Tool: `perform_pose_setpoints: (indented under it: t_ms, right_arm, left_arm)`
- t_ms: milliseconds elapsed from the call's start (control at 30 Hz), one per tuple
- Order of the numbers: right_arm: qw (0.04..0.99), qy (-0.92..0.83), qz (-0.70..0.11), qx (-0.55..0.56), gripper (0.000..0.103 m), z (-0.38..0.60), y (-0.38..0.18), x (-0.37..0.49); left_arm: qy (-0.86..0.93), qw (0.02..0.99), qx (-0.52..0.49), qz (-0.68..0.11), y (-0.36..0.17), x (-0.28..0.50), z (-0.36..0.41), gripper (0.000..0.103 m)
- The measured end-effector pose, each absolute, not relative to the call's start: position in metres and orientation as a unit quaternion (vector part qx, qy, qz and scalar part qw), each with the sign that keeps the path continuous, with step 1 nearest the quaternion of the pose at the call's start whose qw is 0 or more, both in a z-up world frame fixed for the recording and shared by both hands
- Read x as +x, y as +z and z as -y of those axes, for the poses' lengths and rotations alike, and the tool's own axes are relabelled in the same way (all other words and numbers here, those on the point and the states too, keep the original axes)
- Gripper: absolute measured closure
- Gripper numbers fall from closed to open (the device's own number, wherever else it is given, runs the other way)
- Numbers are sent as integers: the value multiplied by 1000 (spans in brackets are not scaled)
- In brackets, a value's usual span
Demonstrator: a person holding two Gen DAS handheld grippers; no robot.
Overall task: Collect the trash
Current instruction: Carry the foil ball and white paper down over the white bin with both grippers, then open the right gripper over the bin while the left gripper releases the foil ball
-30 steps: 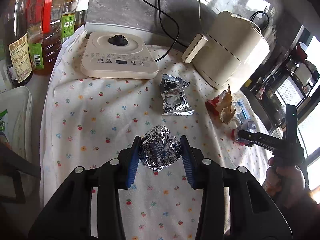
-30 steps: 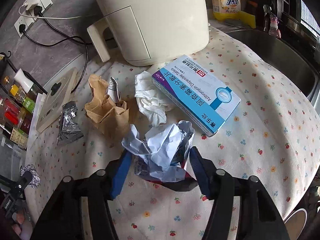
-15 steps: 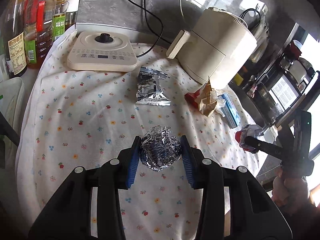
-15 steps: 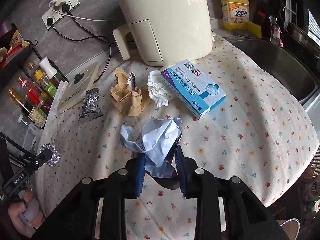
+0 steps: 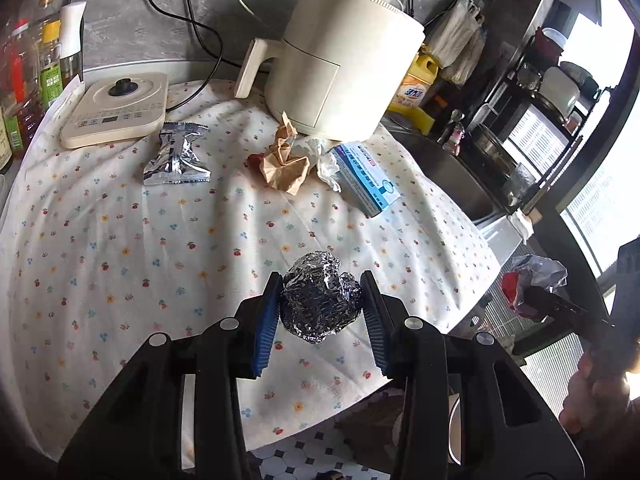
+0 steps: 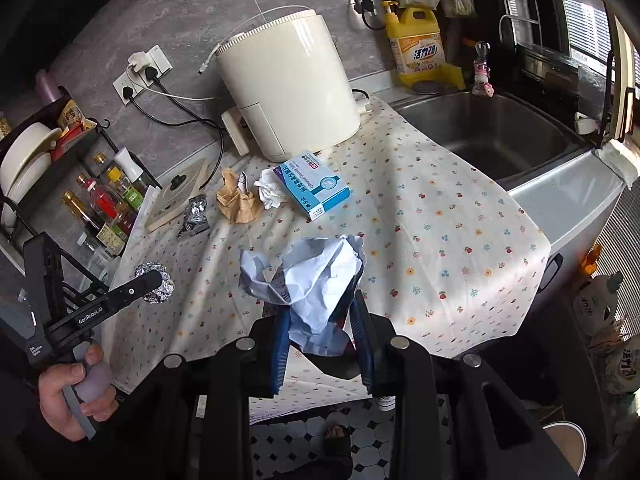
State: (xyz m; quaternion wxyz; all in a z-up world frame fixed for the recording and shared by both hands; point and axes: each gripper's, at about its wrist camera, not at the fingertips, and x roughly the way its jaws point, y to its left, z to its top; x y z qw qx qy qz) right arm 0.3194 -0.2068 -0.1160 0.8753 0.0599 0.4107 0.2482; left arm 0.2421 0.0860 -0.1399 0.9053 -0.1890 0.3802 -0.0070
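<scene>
My left gripper [image 5: 320, 312] is shut on a crumpled foil ball [image 5: 320, 300] and holds it in the air over the front edge of the flowered cloth; the ball also shows in the right wrist view [image 6: 156, 282]. My right gripper [image 6: 320, 340] is shut on a crumpled white and blue wrapper [image 6: 308, 280], lifted above the cloth's front edge; it also shows in the left wrist view [image 5: 532, 280]. On the cloth lie a silver foil packet [image 5: 176, 156], a crumpled brown paper [image 5: 284, 160], a white tissue [image 5: 324, 160] and a blue medicine box [image 5: 366, 178].
A cream air fryer [image 5: 340, 76] and a flat cream cooker [image 5: 116, 108] stand at the back. Oil bottles [image 5: 28, 80] stand at the left. A steel sink [image 6: 500, 132] lies right of the cloth. Tiled floor [image 6: 320, 428] shows below the counter edge.
Both grippers have risen and pulled back from the counter with their trash. The right gripper closed tighter on the wrapper and lifted it off the cloth.
</scene>
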Motion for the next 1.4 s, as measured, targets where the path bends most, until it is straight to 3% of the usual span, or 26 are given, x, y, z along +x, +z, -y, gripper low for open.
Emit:
perform_pose_setpoints:
  t_ms: [300,700,967,1133,1400]
  right_arm:
    - [899,203,-379,82,74,302,-115,270]
    - [892,65,-426,133,72,446,-181,201]
    - [854,-8,-478,203,66,520,-244,171]
    - [832,-28,-498,243,45,544,-278,166]
    - [822,-68,-500,264,45,571,-293,151]
  left_arm:
    - [-86,904,-136,-395,-130,251,20,63]
    - [-212,863,-85,-450,-174,250,179,63]
    - [-276,825,-63,-490,-222,239,264,63]
    - [-290,806,-55,-514,-252,235,290,63]
    - [-302,790,-44,-532,-275,234,315,63]
